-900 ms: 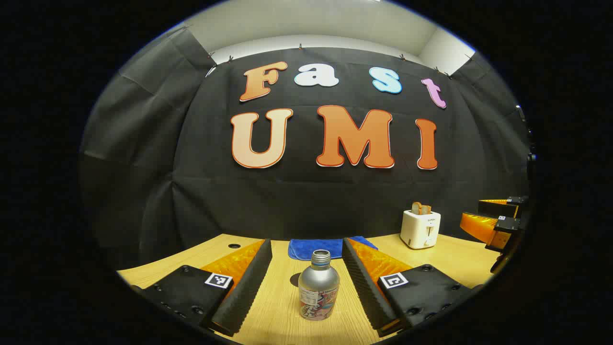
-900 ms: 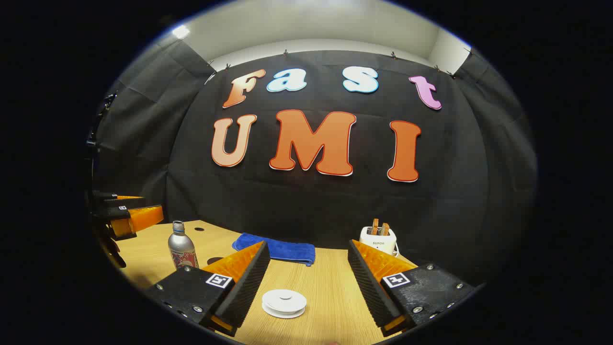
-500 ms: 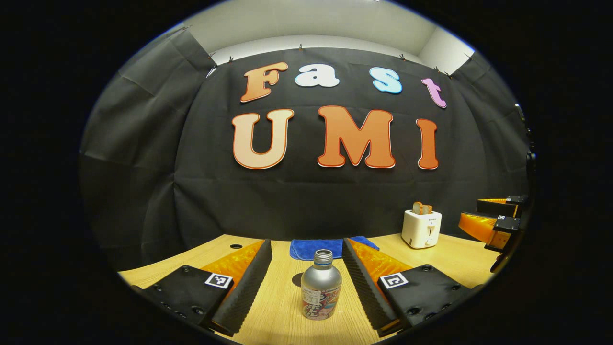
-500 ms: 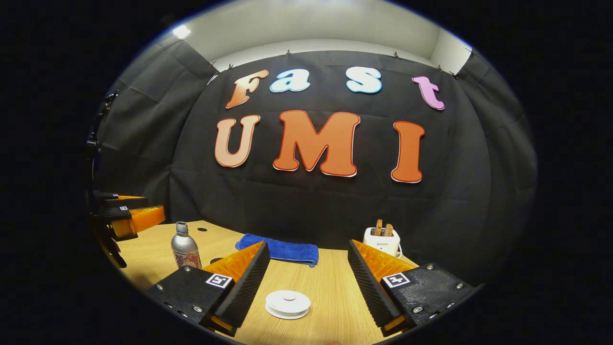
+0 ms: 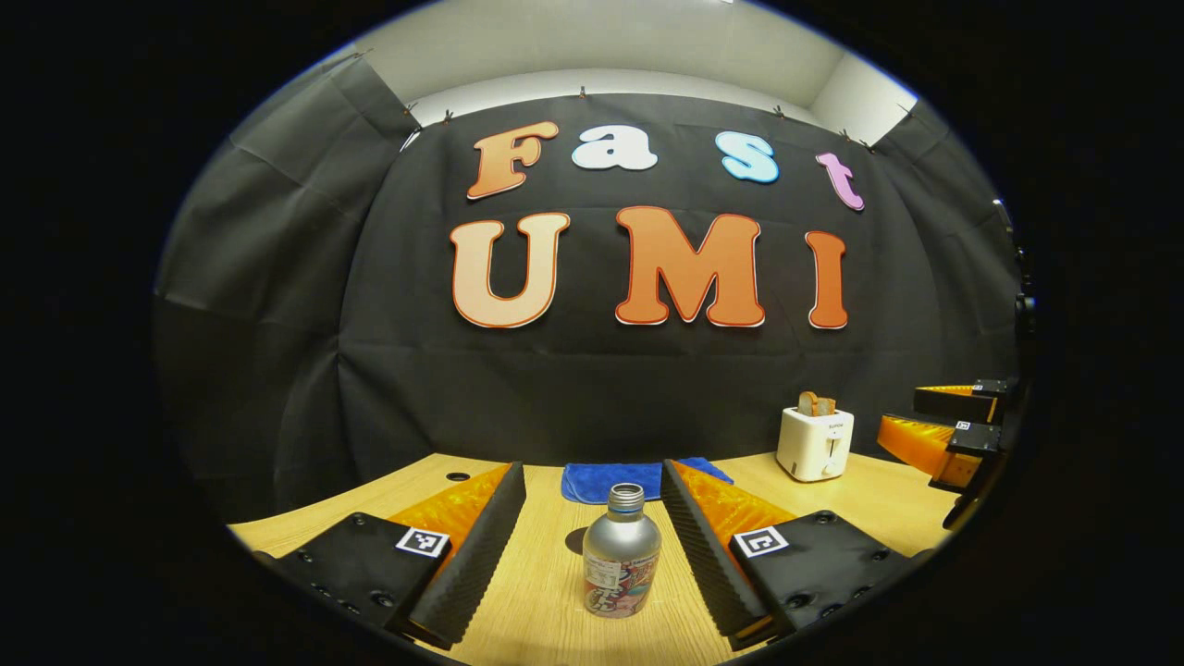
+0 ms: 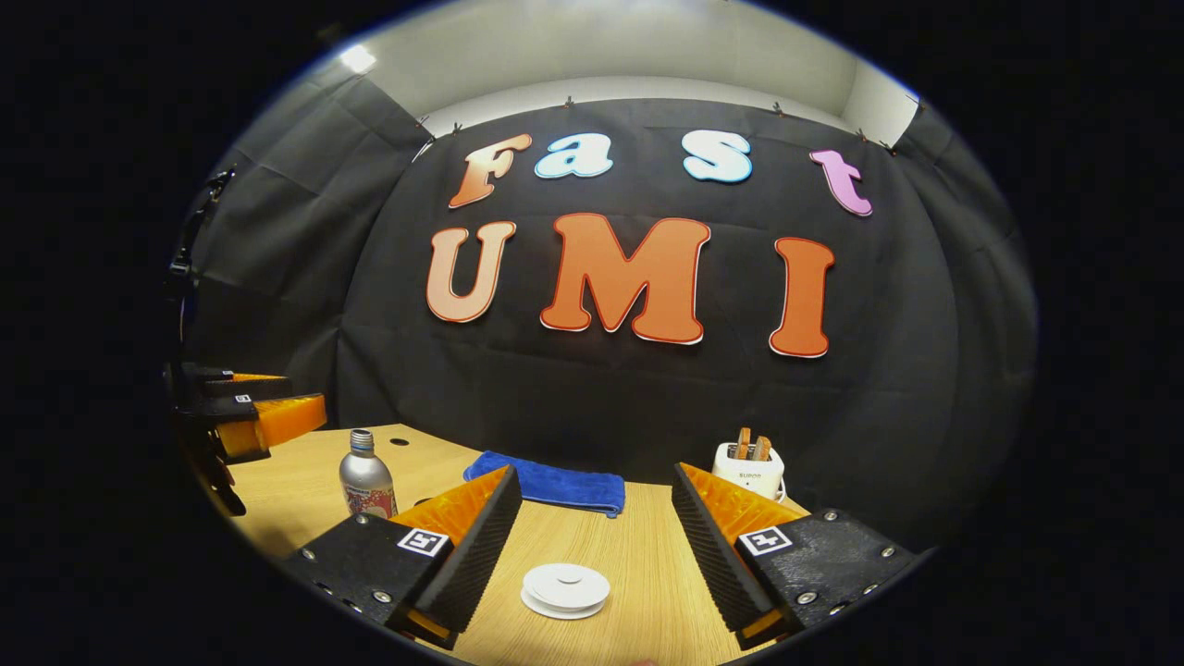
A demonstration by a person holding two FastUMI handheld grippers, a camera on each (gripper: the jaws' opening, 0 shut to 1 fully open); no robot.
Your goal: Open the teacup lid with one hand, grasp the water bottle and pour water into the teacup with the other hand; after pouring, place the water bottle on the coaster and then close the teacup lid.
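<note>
A silver water bottle (image 5: 622,560) with a colourful label and no cap stands upright on the wooden table (image 5: 546,601). It sits between the fingers of my left gripper (image 5: 592,470), which is open and not touching it. In the right gripper view the same bottle (image 6: 366,481) stands at the left. A flat white round teacup lid (image 6: 566,589) with a small knob lies low on the table between the fingers of my right gripper (image 6: 596,472), which is open and clear of it. No cup body can be made out under the lid.
A blue cloth (image 5: 629,479) lies folded near the back wall. A white toaster (image 5: 814,442) with bread slices stands at the back right. The right gripper (image 5: 953,433) shows at the right edge of the left gripper view. The left gripper (image 6: 254,416) shows at the left edge of the right gripper view.
Both views have drifted slightly: the bottle and the white lid sit a little further right between the fingers than before. Both grippers stay open and nothing has been gripped.
</note>
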